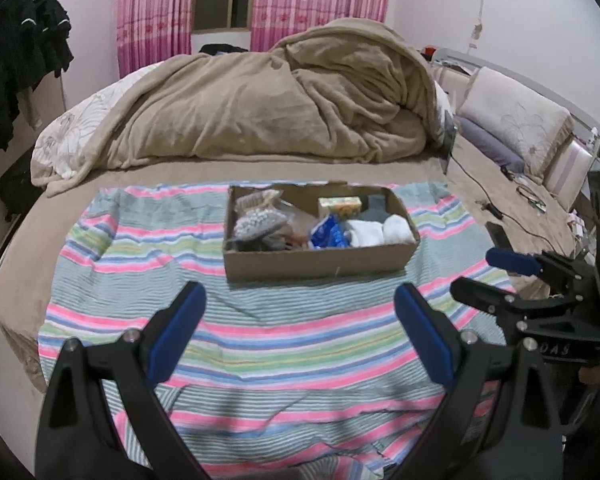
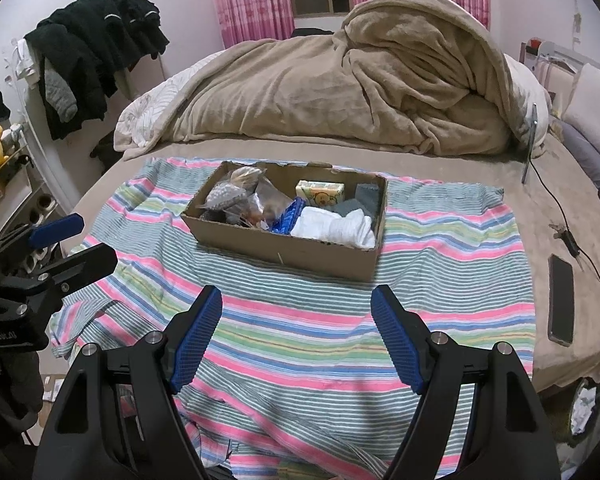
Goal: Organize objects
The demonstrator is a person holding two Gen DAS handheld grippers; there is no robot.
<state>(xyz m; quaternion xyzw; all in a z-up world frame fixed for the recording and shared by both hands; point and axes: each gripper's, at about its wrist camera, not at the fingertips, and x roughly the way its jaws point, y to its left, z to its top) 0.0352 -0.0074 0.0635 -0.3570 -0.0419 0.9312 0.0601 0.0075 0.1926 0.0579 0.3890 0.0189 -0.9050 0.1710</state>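
Cardboard makes up the open box that sits on a striped cloth of pink, green, blue and grey bands, spread over the near part of a bed. Inside the box, at its left end, lie grey and speckled knitted pieces partly under clear plastic wrap; in the middle stand a small yellow tissue pack against the far wall and a blue packet in front of it; at the right end are white folded socks with a dark grey cloth behind them. The left gripper hangs above the striped cloth on the near side of the box, its blue-padded jaws standing wide apart with nothing between them but cloth below. The right gripper hangs likewise just short of the box, jaws spread wide and holding nothing; each gripper shows at the edge of the other's view, so the two are side by side. Behind the box a beige blanket is heaped across the bed. To the right of the cloth a dark phone lies flat on the bedsheet, with a black cable trailing beyond it. Pink curtains hang at the far window, and black clothes are piled on a rack at the left.
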